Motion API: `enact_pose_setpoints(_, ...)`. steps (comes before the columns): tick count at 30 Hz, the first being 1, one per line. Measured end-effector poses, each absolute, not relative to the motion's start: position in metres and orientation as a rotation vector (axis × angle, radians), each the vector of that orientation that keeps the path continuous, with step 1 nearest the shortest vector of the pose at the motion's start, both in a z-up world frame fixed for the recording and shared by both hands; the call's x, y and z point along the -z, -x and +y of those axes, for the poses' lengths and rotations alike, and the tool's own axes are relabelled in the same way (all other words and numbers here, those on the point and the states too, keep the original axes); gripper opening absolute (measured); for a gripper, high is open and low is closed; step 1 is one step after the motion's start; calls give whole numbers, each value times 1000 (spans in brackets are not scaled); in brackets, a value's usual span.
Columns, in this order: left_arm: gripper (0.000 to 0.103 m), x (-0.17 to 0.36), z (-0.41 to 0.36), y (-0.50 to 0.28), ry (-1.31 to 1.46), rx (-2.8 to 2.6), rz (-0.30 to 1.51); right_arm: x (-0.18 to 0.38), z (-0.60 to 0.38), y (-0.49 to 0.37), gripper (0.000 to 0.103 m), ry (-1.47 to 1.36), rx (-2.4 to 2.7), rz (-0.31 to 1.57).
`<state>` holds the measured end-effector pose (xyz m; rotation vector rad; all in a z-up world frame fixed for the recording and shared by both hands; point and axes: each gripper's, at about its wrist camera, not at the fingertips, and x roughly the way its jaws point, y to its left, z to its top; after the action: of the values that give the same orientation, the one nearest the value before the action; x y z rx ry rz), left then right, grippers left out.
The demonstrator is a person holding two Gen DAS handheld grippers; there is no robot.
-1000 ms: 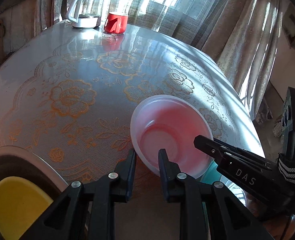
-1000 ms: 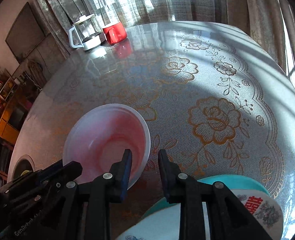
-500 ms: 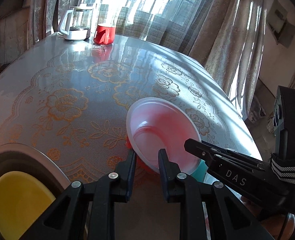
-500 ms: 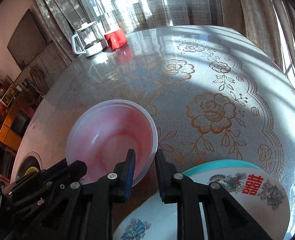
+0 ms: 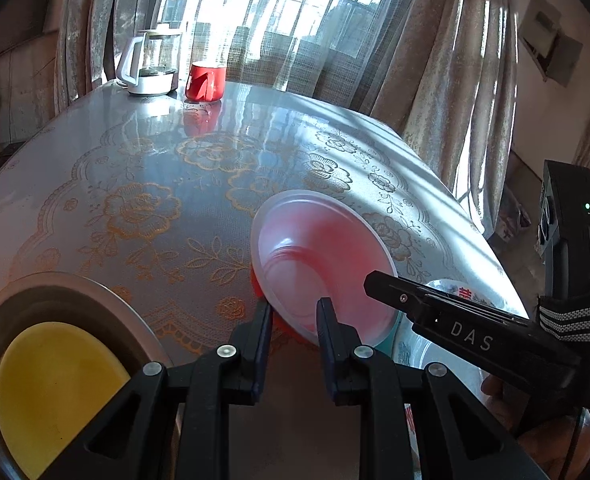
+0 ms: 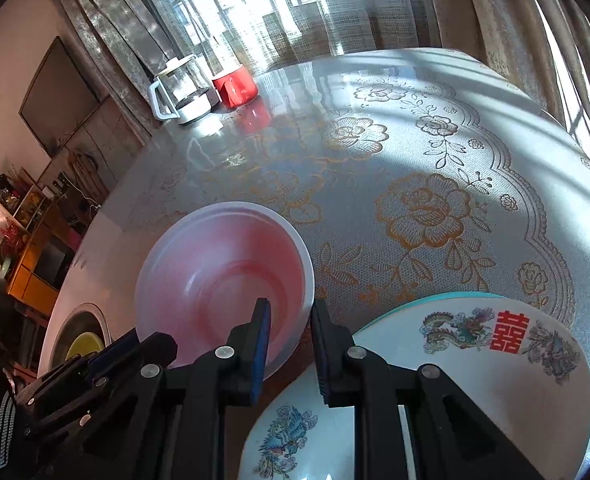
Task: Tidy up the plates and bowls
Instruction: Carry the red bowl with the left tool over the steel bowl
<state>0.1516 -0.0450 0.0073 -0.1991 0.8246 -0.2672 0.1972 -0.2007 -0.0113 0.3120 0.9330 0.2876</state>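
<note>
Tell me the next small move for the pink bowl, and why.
Probably carry the pink bowl rightward and lower it onto the decorated plate. Both tools grip its near rim: the left tool and the right tool each straddle the edge, and the bowl looks tilted and lifted off the table. The plate lies just beside it, so stacking there seems the shortest step.

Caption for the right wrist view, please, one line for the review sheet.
Both grippers, right and left, grip the pink bowl by its rim above a dragon-patterned plate on the floral tablecloth.
</note>
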Motion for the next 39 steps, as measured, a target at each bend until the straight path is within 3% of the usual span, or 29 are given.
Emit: enact_pose_setpoints(39, 23, -29, -32, -58, 99, 297, 710, -4, -198, -106, 20, -392, -360, 806)
